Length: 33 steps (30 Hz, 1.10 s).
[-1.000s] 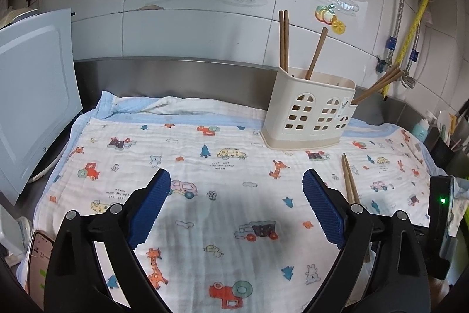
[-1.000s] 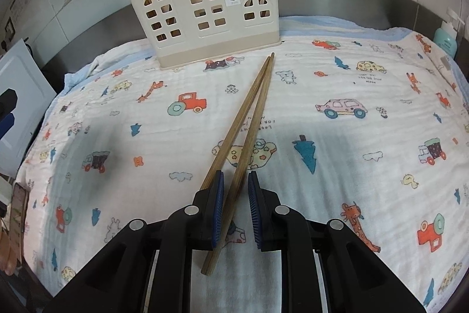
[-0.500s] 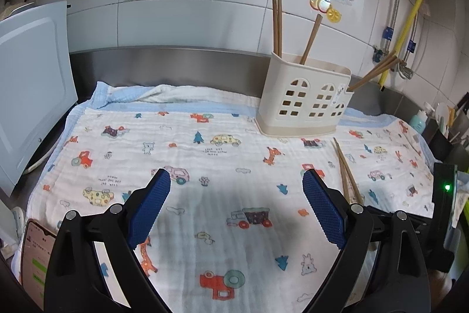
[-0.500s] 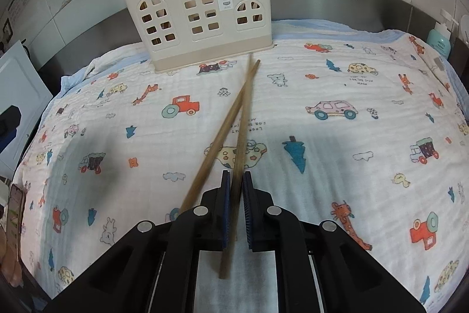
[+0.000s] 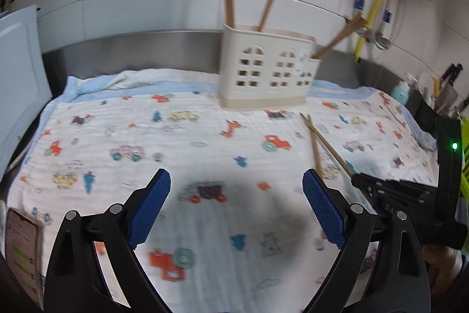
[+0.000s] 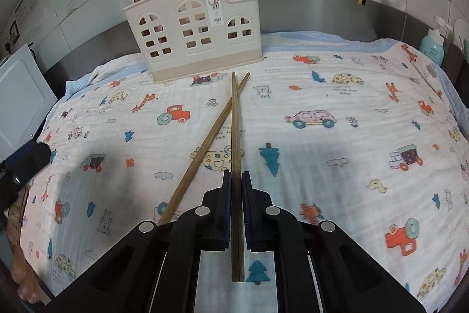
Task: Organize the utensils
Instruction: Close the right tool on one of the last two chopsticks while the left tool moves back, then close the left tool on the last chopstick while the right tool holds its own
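The gripped chopstick (image 6: 235, 137) has swung apart from its mate, now pointing straight toward the holder (image 6: 192, 34). The right hand-held gripper (image 6: 236, 181) is clenching it above the cloth (image 6: 322, 166), while the second chopstick (image 6: 205, 148) is lying there. The left hand-held gripper (image 5: 236, 189) is hovering released.

Both wrist views look low across the printed cloth (image 5: 205, 137); both share the holder (image 6: 193, 37); left view seems blurred.

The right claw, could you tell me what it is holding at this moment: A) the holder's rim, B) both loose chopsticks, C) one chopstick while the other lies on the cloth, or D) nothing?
C: the right claw is shut on one chopstick, while the other chopstick lies slanted on the cloth to its left, short of the holder.
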Tool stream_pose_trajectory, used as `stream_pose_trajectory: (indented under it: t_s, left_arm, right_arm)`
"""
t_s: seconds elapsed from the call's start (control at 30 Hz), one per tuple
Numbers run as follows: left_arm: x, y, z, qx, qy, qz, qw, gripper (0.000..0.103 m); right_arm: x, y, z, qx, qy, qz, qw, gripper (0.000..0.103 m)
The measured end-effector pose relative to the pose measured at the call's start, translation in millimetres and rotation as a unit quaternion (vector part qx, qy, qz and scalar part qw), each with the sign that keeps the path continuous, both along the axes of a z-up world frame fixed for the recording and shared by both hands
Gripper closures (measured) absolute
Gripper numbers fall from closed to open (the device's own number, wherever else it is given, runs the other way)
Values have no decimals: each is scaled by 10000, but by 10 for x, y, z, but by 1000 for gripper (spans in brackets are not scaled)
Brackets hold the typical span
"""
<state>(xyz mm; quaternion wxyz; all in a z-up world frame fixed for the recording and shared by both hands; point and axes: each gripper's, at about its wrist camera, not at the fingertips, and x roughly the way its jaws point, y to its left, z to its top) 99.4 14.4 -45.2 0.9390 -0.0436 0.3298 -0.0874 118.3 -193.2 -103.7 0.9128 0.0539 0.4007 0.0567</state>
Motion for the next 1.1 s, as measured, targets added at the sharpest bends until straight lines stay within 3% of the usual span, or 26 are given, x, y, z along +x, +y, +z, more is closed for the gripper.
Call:
stream_pose_trajectory:
  t_s: [0.37,0.43,0.53,0.83,0.93,1.1]
  left_arm:
    - [-12,-401,-198,-137,248,-556,9980,15]
    - [-7,-476,-221,-130,290,-706,9970,29]
    - [17,-608,-277,-113,396,-912,9950,43]
    - [162,-928,-455,-111,706,-1332,9885,79]
    - [227,-973,-498,-196,804,-1374,9871,87]
    - [297,-1039,-558,-121,895,-1332,9870,87]
  right_arm:
    - [-139,-245,199,-20,-266,56,9996,96]
    - [-166,-274,231,-46,-313,80,9995,96]
    - [-195,-322,267,-51,-372,83,9993,96]
    - [-297,-460,394,4,-578,46,9983,96]
    - [-315,-483,455,9,-668,57,9977,96]
    - [-328,-508,523,-11,-769,92,9970,96]
